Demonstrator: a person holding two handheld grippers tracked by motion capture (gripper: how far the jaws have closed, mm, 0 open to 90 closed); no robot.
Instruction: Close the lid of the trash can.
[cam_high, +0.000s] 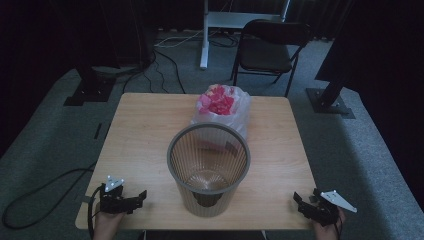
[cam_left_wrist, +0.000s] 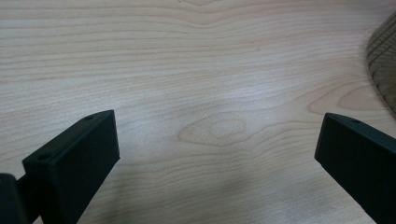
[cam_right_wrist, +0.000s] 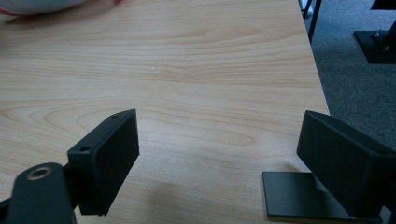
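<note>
A grey ribbed wastebasket (cam_high: 208, 167) stands upright on the wooden table (cam_high: 140, 140), near its front middle, with nothing visible inside. Behind it sits a clear plastic bag (cam_high: 222, 106) stuffed with pink and red pieces. My left gripper (cam_high: 131, 200) rests at the front left corner, open, jaws wide apart over bare wood (cam_left_wrist: 215, 130); the basket's side (cam_left_wrist: 383, 70) shows at the right edge of the left gripper view. My right gripper (cam_high: 306, 205) rests at the front right corner, open and holding nothing. A bit of the bag (cam_right_wrist: 42, 5) shows far off in the right gripper view.
A black folding chair (cam_high: 267, 47) and a white desk leg (cam_high: 204, 35) stand beyond the table. Black stand bases (cam_high: 330, 102) sit on the grey carpet at both sides. Cables (cam_high: 45, 187) trail on the floor at left. The table's right edge (cam_right_wrist: 317, 79) is close to my right gripper.
</note>
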